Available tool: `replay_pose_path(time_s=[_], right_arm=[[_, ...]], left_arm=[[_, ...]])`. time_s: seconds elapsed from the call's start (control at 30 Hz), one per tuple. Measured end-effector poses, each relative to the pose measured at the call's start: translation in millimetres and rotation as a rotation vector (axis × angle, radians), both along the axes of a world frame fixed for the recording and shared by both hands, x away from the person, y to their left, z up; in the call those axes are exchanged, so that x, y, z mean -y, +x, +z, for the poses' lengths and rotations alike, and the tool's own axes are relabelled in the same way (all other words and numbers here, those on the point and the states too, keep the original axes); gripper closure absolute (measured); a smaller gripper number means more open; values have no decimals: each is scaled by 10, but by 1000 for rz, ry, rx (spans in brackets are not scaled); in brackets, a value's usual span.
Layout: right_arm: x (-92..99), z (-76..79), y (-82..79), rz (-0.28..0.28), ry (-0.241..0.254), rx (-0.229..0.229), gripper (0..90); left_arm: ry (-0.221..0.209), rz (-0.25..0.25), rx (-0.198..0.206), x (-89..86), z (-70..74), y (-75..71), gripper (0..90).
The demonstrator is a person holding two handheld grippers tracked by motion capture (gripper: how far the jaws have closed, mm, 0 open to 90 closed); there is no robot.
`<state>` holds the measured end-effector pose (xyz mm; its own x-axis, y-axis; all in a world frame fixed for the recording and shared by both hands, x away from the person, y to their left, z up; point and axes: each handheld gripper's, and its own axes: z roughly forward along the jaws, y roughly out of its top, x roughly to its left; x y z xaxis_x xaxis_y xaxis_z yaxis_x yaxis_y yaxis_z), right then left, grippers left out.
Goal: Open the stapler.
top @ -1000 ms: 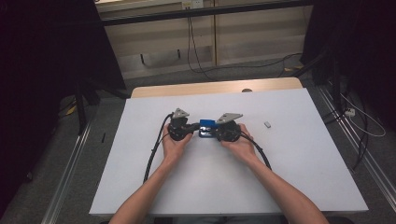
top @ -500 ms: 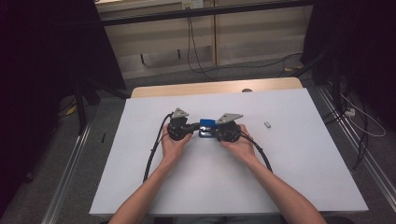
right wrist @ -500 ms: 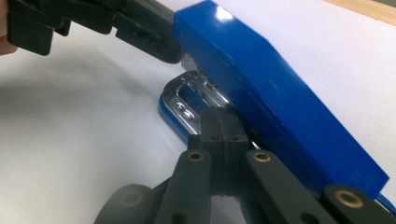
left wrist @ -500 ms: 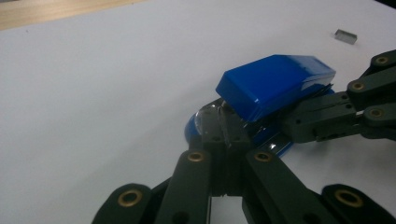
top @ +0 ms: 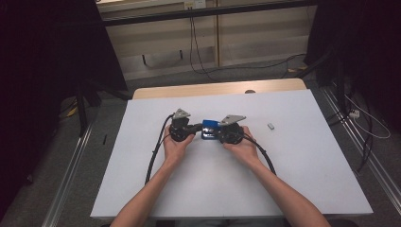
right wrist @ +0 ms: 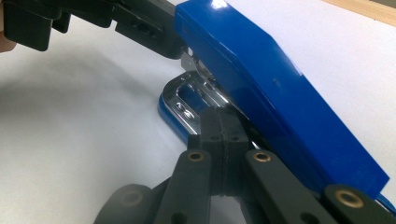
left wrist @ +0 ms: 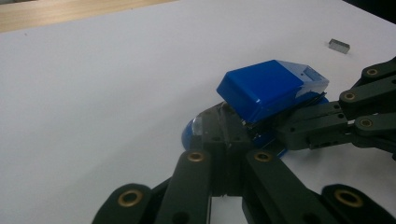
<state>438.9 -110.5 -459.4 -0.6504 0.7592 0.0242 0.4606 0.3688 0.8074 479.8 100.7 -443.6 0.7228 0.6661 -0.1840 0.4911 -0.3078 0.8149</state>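
A blue stapler (top: 209,128) lies mid-table on the white sheet, its blue top (left wrist: 266,88) tilted up off the base. My left gripper (top: 191,128) comes at it from the left. Its jaws are shut, with the tips (left wrist: 224,126) against the metal part at the stapler's end. My right gripper (top: 220,134) comes in from the right. Its shut jaws (right wrist: 219,121) are tucked under the raised blue top (right wrist: 275,88), beside the chrome magazine (right wrist: 191,93). I see nothing between either pair of jaws. A hand holds each gripper.
A small grey metal strip (top: 271,126) lies on the white table (top: 307,179) to the right of the stapler, also seen as a strip (left wrist: 339,45) far off. Black cables (top: 153,161) trail back toward the person. A wooden edge (top: 217,89) runs along the far side.
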Motion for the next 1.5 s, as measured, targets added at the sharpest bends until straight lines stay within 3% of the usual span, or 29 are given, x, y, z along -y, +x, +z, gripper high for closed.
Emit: replay_pose_path(time_s=[1.07,1.5], right_arm=[[-5,1,-4,-2,-5,3,900],[-13,1,-11,-8,-6,4,900]], left_arm=[[-6,-2,25,17,65,-9,900],[-42,-3,30,33,120,-5,900]])
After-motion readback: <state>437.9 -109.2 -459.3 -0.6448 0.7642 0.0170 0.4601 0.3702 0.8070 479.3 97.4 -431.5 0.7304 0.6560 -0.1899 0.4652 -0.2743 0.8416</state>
